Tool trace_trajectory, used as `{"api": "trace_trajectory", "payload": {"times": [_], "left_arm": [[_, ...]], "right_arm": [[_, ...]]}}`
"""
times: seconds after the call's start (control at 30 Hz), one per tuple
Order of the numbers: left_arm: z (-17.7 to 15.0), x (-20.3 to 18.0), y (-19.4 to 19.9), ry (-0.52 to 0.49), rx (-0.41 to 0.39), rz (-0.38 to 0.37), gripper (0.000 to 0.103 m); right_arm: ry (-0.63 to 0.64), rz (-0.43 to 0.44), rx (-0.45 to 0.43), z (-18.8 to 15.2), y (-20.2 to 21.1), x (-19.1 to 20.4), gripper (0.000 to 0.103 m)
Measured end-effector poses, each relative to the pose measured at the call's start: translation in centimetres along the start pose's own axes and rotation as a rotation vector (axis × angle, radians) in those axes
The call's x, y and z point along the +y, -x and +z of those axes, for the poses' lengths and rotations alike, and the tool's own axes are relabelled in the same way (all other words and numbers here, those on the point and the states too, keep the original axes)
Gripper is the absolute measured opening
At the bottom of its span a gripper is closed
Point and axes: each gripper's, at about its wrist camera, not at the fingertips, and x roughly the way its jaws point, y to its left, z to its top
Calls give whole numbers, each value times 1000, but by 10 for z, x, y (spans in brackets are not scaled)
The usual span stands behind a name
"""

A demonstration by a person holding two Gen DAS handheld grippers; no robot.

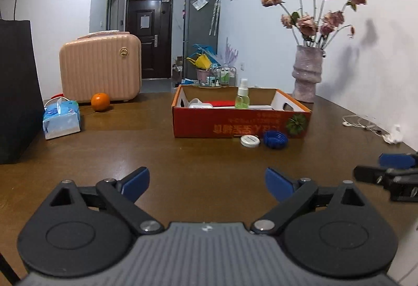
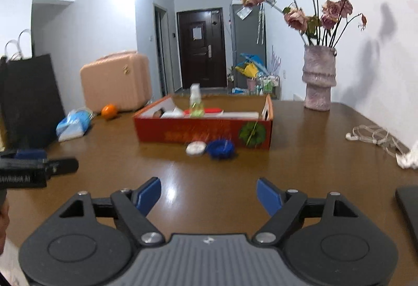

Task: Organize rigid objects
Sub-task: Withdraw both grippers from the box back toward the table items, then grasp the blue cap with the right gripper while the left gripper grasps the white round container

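A red cardboard box (image 1: 209, 126) stands on the brown table (image 1: 130, 155) and holds a green spray bottle (image 1: 242, 98) and white and red items. A white round lid (image 1: 250, 140) and a blue ridged disc (image 1: 274, 139) lie on the table against the box's front. In the right wrist view the box (image 2: 183, 133), bottle (image 2: 196, 103), lid (image 2: 196, 149) and disc (image 2: 220, 149) show ahead. My left gripper (image 1: 207, 184) is open and empty over the table. My right gripper (image 2: 209, 196) is open and empty; it also shows at the left wrist view's right edge (image 1: 386, 171).
A pink vase of dried roses (image 1: 307, 74) stands at the back right. A white cable (image 1: 365, 125) lies by the wall. An orange (image 1: 100, 101), a tissue pack (image 1: 61, 118), a pink suitcase (image 1: 100, 69) and a black bag (image 1: 15, 92) stand at the left. A dark flat object (image 2: 408, 207) is at the right.
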Motion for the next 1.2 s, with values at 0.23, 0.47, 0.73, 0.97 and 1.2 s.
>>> {"api": "trace_trajectory", "payload": {"times": [0.23,0.47,0.73,0.97,1.2], "left_arm": [[-10,-4,27,3,-28,-20,98],[-16,-5,26,6,-13,-25,99],[-13,-6,-3,5,33,-28,99],[5,-13,-73,-14,118,-77,99],[36,-22,-169,-44,226,-141,88]], "right_arm": [[46,-23,-5,-24,28,21,80],[36,-35,-21,-28,38,24,81],[15,-29,5,-25,18,17,81],[36,-9,61,-3,-42,6,78],[46,27,159,35,-144,-11,71]]}}
